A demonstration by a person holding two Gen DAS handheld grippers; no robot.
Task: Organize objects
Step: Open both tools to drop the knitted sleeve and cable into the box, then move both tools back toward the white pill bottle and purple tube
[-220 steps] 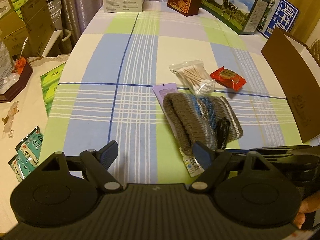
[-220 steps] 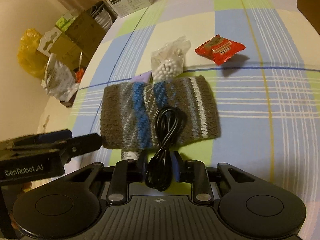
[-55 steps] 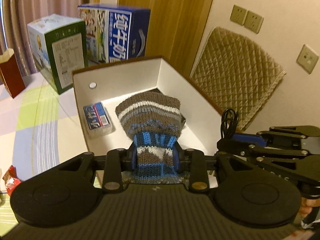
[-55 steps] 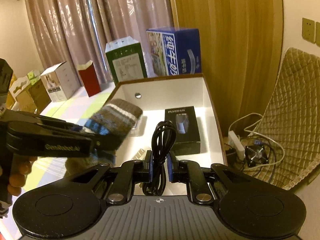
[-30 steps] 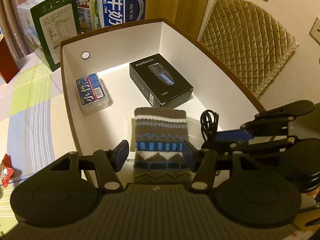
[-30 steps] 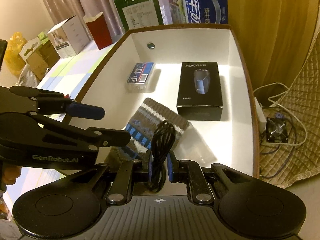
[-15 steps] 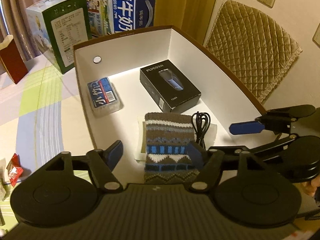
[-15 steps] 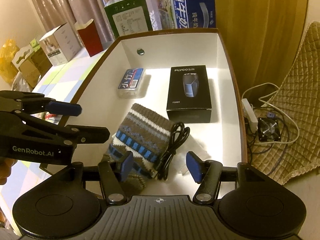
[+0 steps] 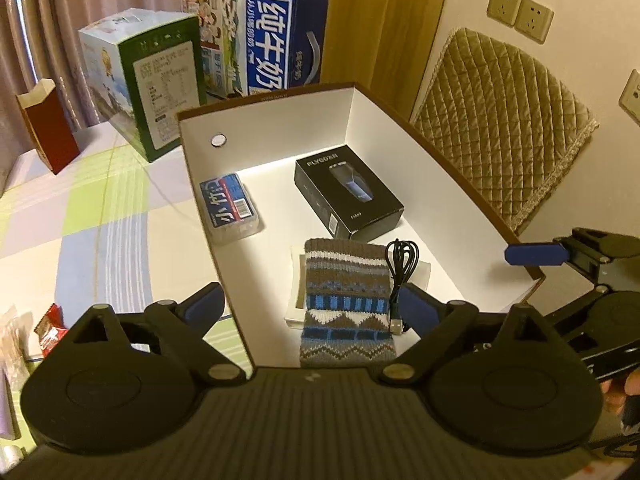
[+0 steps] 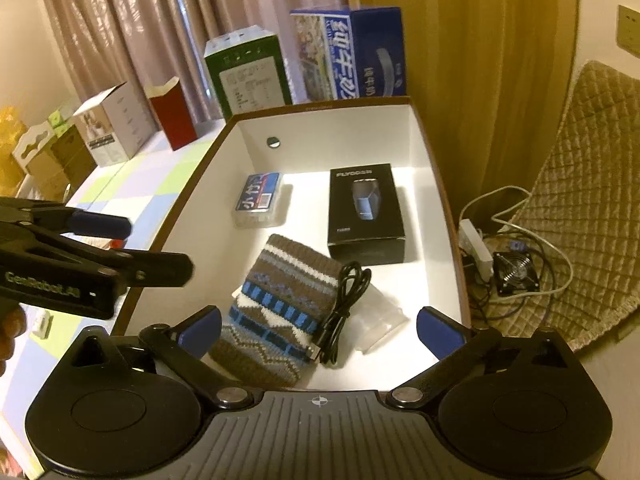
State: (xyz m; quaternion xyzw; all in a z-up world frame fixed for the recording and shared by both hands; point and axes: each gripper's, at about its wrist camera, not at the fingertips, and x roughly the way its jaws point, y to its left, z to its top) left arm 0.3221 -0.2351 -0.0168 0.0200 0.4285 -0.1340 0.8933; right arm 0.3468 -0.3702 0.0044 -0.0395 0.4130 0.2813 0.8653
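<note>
Your left gripper [image 9: 310, 306] is spread wide and holds nothing. Your right gripper [image 10: 318, 330] is spread wide too, and it holds nothing. Both hang above the near end of the big white box [image 9: 372, 120], which has a brown rim. In the right wrist view, the left gripper shows at the left of the box, above the table edge.

Closest to you inside the box lies the knit pouch [image 9: 346, 300]. It is brown with blue and white stripes, and it lies flat on the box floor. Part of it rests on a flat white pack [image 9: 422, 270] that peeks out at both sides. The black cable [image 9: 400, 276] lies bunched along the right edge of the pouch, with its plug end pointing toward you. No gripper touches the pouch or the cable.

Farther in, near the right wall of the box, sits a black carton [image 9: 348, 196]. Near the left wall of the box sits a small clear pack with a blue and red label [image 9: 232, 206].

Left of the box, on the checked tablecloth [image 9: 100, 216], lies a red snack packet [image 9: 50, 330].

Behind the box stand 2 tall cartons, a green one [image 9: 148, 80] and a blue one [image 9: 264, 40]. A dark red box [image 9: 46, 130] stands farther left of those.
</note>
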